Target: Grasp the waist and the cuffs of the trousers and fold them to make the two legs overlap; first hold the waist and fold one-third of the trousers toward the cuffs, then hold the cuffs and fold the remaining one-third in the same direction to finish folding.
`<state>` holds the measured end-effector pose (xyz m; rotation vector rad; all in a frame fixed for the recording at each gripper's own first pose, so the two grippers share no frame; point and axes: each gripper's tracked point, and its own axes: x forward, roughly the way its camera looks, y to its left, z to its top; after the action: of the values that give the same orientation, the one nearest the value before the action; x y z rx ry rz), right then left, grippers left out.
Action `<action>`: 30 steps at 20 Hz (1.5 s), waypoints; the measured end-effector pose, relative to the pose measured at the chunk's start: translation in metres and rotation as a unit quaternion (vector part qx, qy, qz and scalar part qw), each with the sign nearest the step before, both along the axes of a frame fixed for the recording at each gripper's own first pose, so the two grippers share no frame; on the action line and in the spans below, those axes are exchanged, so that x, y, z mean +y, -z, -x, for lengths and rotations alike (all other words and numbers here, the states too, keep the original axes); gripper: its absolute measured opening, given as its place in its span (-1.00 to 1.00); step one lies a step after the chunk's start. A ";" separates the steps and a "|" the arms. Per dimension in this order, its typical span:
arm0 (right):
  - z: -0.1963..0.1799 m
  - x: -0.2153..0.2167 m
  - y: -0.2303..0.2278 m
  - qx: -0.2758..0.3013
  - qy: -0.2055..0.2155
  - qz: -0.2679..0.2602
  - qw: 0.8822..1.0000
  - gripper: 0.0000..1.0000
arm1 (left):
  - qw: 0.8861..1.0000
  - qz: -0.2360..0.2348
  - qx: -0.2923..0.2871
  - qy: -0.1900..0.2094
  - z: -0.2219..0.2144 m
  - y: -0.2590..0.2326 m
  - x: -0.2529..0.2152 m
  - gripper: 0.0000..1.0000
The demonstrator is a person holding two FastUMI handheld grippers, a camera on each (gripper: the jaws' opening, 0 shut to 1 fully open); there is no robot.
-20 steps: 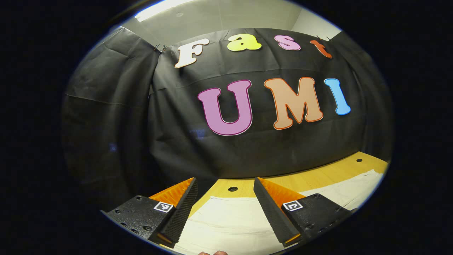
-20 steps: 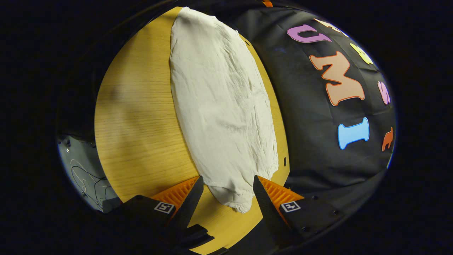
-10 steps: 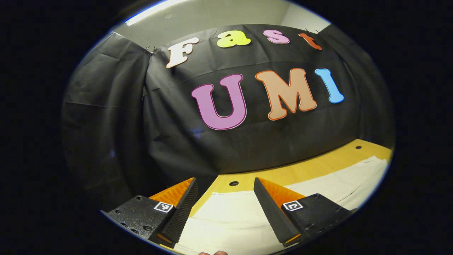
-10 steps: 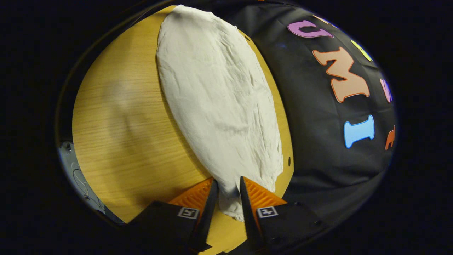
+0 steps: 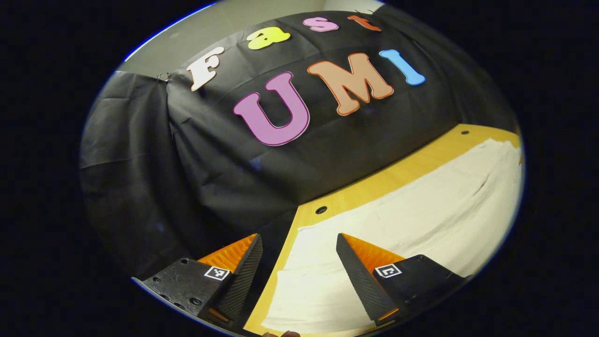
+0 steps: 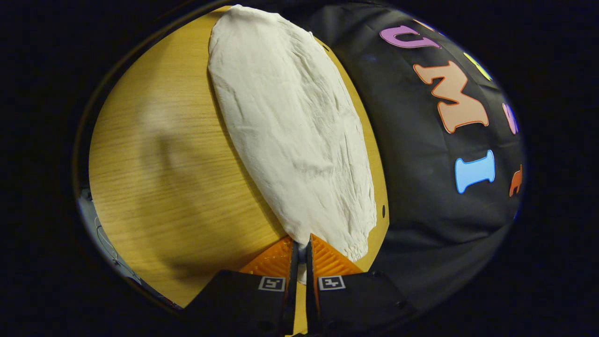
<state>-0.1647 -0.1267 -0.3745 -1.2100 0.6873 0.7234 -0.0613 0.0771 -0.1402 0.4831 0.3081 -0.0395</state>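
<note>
So the cream-white, lightly wrinkled cotton trousers point(image 6: 292, 135) are lying flat along the far side of the yellow-orange wood-grain table point(image 6: 164, 187), running right next to the black cloth booth wall point(image 6: 421, 196), and from the right gripper view they stretch away from the camera as one long oval shape with the two legs looking like a single layer stack, though I honestly can't tell how neatly they overlap. The right gripper point(image 6: 299, 255) is clenched down on the near end of the trousers, both fingers pressed together with a thin bit of the pale fabric pinched between them, right at the table's near edge. Which end of the garment that is, waist or cuffs, I can't say for sure; the hem beside it looks a little gathered. Over in the left gripper view, the left gripper point(image 5: 297, 276) is spread wide and holding nothing, hanging over the corner of the table point(image 5: 355, 196) with the other end of the trousers point(image 5: 412, 206) under and between its fingers; whether the fingertips touch the cloth I can't tell. The fabric there looks smooth and flat, with one soft crease running along it. There's a small round hole point(image 5: 321, 209) in the tabletop just past the edge of the cloth, and the booth wall point(image 5: 196, 164) drapes down behind it. No containers anywhere on the table, just the trousers on bare wood.
</note>
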 end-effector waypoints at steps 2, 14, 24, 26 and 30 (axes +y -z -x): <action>-0.001 -0.001 0.000 -0.001 0.009 -0.003 1.000 -0.77 | 0.999 -0.037 0.017 0.016 0.010 0.010 0.009 0.93; -0.001 0.000 0.000 -0.019 0.005 0.004 1.000 -0.77 | 0.944 -0.225 0.151 0.190 0.080 0.097 0.023 0.94; -0.001 0.000 0.000 -0.034 -0.002 0.006 0.999 -0.77 | 0.885 -0.261 0.278 0.267 0.132 0.161 0.031 0.94; -0.001 0.000 0.000 -0.035 -0.002 0.006 0.999 -0.77 | 0.871 -0.277 0.294 0.279 0.135 0.169 0.034 0.94; -0.001 0.000 0.000 -0.040 0.001 0.006 0.999 -0.77 | 0.848 -0.310 0.290 0.317 0.127 0.176 0.027 0.82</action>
<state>-0.1635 -0.1267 -0.3744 -1.2424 0.6265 0.6661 -0.1882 0.1045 -0.3161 1.2118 0.7543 -0.7670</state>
